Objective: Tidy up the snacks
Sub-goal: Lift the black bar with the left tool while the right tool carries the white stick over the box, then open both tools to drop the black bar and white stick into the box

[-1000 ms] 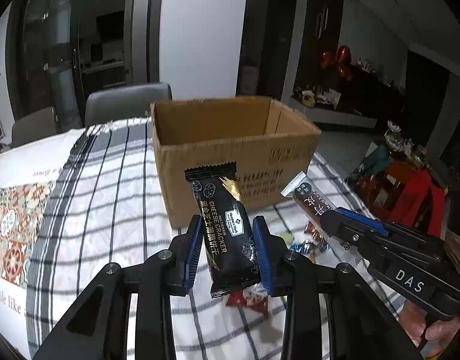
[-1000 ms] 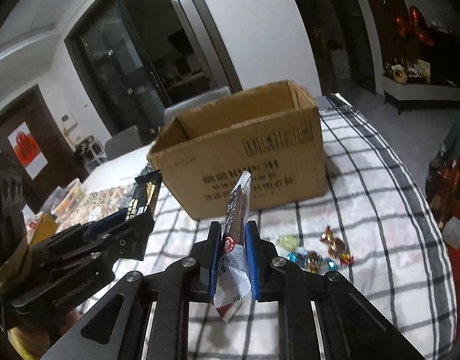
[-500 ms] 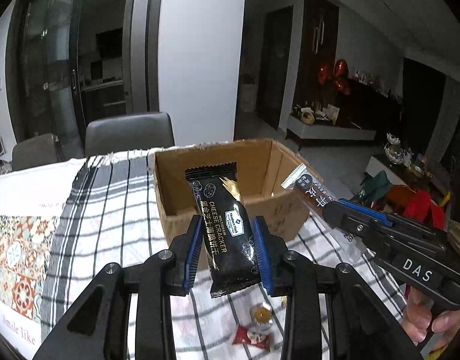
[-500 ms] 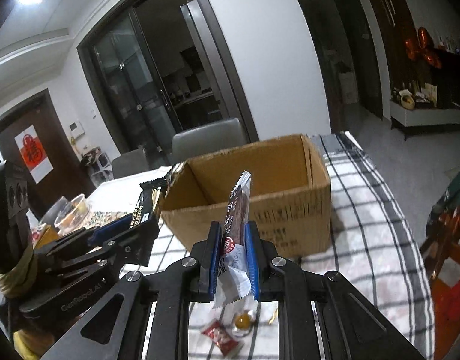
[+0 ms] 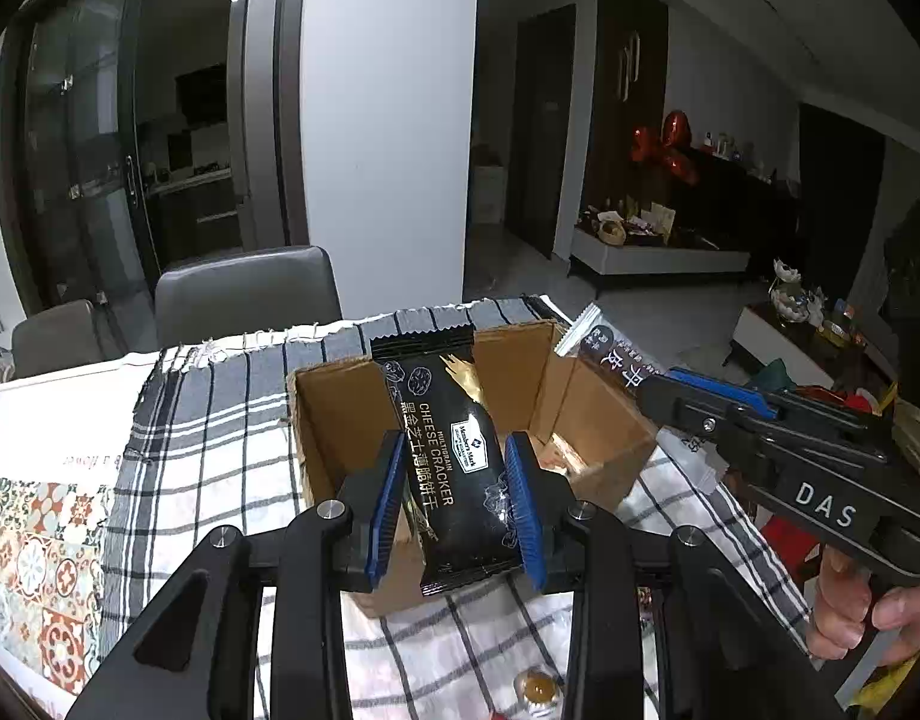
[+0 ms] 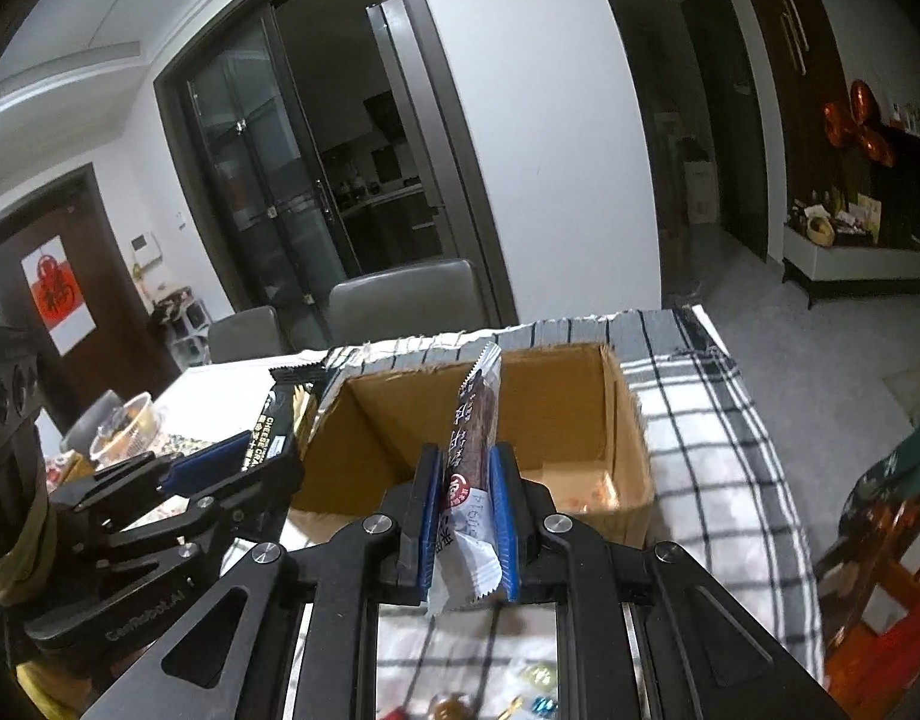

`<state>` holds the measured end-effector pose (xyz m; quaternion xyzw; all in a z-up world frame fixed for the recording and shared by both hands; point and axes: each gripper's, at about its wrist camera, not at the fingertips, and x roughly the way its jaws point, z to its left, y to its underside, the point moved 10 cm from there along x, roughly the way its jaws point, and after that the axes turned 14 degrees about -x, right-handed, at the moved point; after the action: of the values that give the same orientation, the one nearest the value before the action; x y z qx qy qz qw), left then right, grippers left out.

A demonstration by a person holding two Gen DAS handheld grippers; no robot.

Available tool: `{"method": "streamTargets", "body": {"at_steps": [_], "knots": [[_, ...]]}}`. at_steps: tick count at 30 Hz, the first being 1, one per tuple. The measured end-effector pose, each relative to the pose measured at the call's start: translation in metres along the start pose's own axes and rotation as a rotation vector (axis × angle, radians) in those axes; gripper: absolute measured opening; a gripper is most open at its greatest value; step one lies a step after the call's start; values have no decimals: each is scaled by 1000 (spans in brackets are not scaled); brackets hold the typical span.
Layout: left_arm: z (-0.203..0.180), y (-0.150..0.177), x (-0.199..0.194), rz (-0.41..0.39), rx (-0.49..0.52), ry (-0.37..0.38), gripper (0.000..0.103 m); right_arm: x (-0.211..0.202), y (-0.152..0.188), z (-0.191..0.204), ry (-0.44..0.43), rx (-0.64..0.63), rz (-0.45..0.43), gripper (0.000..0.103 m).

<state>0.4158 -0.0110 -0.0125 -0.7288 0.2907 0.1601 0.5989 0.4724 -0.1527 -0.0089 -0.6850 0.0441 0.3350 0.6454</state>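
Cardboard box (image 5: 586, 420) sits open-topped on my checked cloth (image 5: 208, 420), frame centre. My left gripper (image 5: 457, 498) clamps the black cheese cracker pack (image 5: 454, 462) upright before the box. My right gripper (image 6: 465, 516) pinches a slim dark snack bar (image 6: 475, 420) above the box's near edge.
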Motion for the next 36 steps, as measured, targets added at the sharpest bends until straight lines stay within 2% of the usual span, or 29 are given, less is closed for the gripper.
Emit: {"method": "streamTargets", "body": {"at_steps": [8, 13, 14, 15, 16, 17, 18, 24, 29, 36], "knots": [[-2, -16, 25, 11, -2, 18, 34, 20, -11, -12, -2, -30, 24, 18], [0, -22, 41, 8, 10, -11, 35, 36, -11, -22, 9, -32, 50, 18], [2, -23, 44, 5, 9, -29, 40, 39, -11, -24, 18, -30, 54, 18], [4, -23, 46, 1, 9, -37, 49, 41, -11, -29, 39, -25, 58, 19], [5, -24, 45, -5, 9, -44, 55, 43, -10, -30, 56, -32, 62, 25], [7, -24, 44, -16, 10, -57, 60, 42, -9, -32, 69, -38, 60, 43], [8, -25, 42, -27, 15, -65, 60, 38, -8, -33, 85, -43, 47, 48], [4, -13, 21, -44, 26, -54, 67, 15, -1, -31, 93, -35, 28, 49], [-1, 5, 1, -39, 34, -61, 68, -6, 11, -26, 97, -36, 19, 49], [-7, 32, -24, -28, 6, -52, 68, -27, 37, -8, 59, -34, 27, 49]]}}
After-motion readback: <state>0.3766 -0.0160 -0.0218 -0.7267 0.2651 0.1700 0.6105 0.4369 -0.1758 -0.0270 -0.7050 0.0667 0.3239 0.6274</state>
